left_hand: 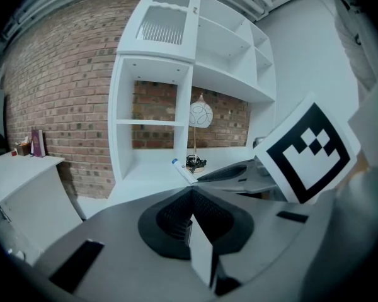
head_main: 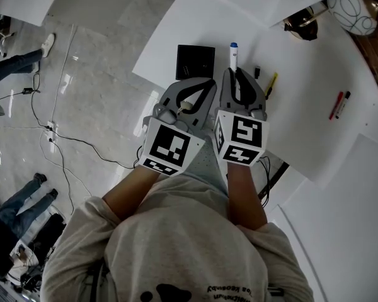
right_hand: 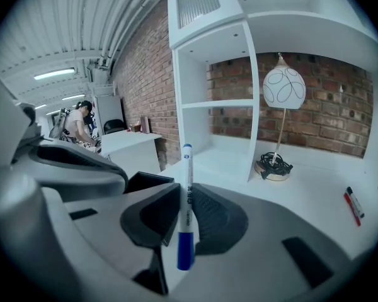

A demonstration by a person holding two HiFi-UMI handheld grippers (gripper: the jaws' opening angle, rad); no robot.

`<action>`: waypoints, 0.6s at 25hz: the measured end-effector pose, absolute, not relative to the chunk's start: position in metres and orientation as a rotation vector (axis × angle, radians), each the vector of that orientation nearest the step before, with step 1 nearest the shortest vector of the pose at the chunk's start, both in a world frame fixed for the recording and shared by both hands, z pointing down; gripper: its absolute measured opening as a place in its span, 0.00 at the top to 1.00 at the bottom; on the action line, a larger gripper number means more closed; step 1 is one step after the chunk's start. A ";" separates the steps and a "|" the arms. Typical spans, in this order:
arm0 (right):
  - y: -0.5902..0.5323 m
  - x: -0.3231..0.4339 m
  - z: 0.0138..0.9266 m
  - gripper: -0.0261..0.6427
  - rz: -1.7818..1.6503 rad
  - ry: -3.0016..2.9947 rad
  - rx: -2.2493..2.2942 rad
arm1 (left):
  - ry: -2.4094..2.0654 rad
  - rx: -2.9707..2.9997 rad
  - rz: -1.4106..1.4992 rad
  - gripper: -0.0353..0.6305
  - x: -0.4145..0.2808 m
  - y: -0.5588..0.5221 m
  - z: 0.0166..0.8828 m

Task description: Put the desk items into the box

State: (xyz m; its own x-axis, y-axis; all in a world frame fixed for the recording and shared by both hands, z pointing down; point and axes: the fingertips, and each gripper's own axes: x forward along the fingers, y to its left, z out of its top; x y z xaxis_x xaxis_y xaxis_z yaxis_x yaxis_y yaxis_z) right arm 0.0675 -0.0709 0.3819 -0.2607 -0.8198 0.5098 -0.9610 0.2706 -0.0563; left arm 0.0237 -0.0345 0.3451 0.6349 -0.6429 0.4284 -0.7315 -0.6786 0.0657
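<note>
The blue marker is clamped lengthwise in my right claw, over the worktop and near the black box. My left claw is closed on a white block.

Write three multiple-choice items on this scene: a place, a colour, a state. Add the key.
1. Where is the black box?
A. on the floor
B. on the white desk, just beyond the left tool
C. on a shelf
2. The cap of the marker in the right tool is:
A. red
B. green
C. blue
3. The right tool is:
A. open, empty
B. shut on the marker
C. shut on a yellow pen
1 B: the head view shows it there. 2 C: the right gripper view shows blue. 3 B: its jaws clamp the marker.
</note>
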 end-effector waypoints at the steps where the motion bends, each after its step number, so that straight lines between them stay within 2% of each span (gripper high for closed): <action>1: -0.071 0.066 0.379 0.85 0.494 -2.182 1.619 | -1.127 2.623 0.550 0.94 0.022 -0.034 0.344; 15: -0.075 0.038 0.336 0.85 0.332 -2.389 1.627 | -1.238 2.576 0.536 0.94 -0.008 -0.035 0.335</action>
